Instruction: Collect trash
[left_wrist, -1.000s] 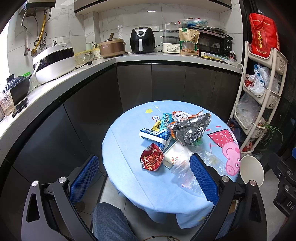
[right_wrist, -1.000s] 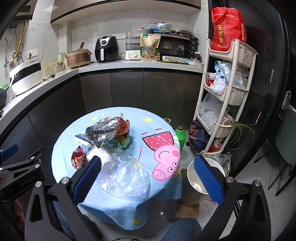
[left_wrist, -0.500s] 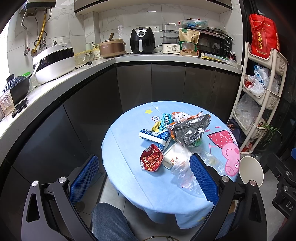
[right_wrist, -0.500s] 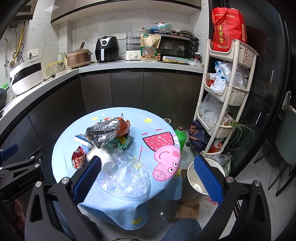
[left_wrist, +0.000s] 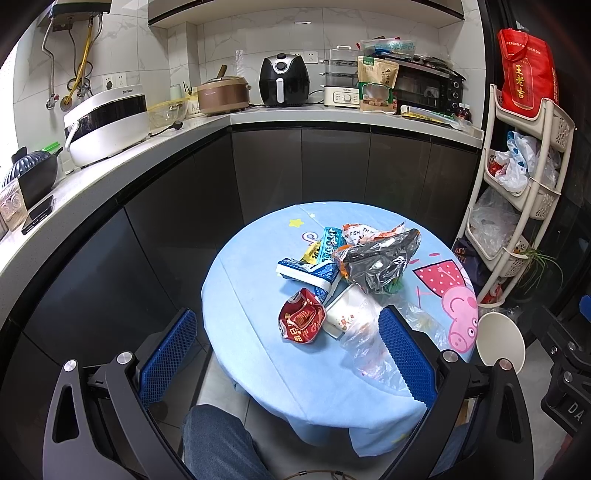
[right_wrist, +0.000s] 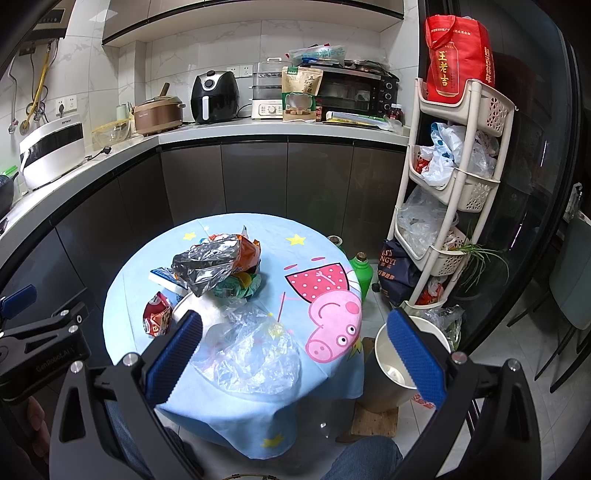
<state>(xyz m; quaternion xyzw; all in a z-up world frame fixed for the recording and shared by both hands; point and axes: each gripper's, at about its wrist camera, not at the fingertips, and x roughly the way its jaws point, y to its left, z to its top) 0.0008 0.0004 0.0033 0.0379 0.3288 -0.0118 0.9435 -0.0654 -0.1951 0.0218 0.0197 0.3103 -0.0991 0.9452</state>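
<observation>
Nothing had been collected yet, by the look of it: you held both tools above the near edge of the round table (left_wrist: 258, 373), neither touching anything. Your left gripper (left_wrist: 284, 354) was spread wide and empty, and your right gripper (right_wrist: 295, 354) stood just as wide, gripping nothing.

All the trash lay on the blue cartoon tablecloth. A crumpled red snack packet (left_wrist: 301, 320) sat nearest on the left, beside a white paper cup (left_wrist: 347, 314) on its side. A loose clear plastic bag (right_wrist: 255, 350) spread across the near part of the table, and farther back a silver foil bag (right_wrist: 207, 264) topped a heap of wrappers and a blue-and-white carton (left_wrist: 306, 271).

The white bin (right_wrist: 391, 363) waited on the floor just right of the table, its mouth open. Judging from this, the whole job remained: every piece had still to be lifted and dropped in.
</observation>
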